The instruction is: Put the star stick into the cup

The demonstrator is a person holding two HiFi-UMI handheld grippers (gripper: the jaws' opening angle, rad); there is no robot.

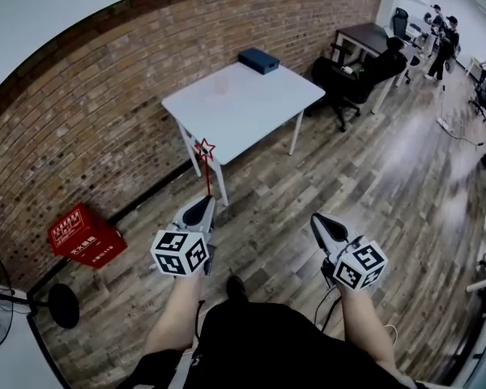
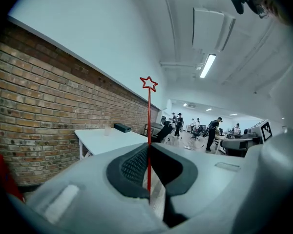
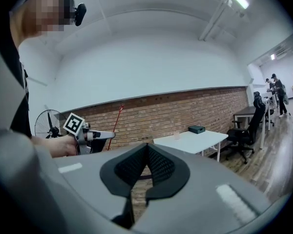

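A thin red star stick (image 1: 206, 168) stands upright in my left gripper (image 1: 204, 203), whose jaws are shut on its lower end. In the left gripper view the star stick (image 2: 149, 126) rises from between the pads, its outline star on top. My right gripper (image 1: 316, 217) is level beside it, shut with nothing in it; in its own view the right gripper (image 3: 147, 146) has its pads meeting at the tip. The small clear cup (image 1: 221, 83) stands on the white table (image 1: 259, 108) well ahead of both grippers. The cup also shows in both gripper views (image 2: 107, 130) (image 3: 176, 136).
A dark box (image 1: 258, 60) lies at the table's far corner. A brick wall (image 1: 105, 112) runs along the left, with a red crate (image 1: 85, 235) and a fan (image 1: 0, 306) on the floor beside it. Office chairs (image 1: 348, 75), desks and people are at the far right.
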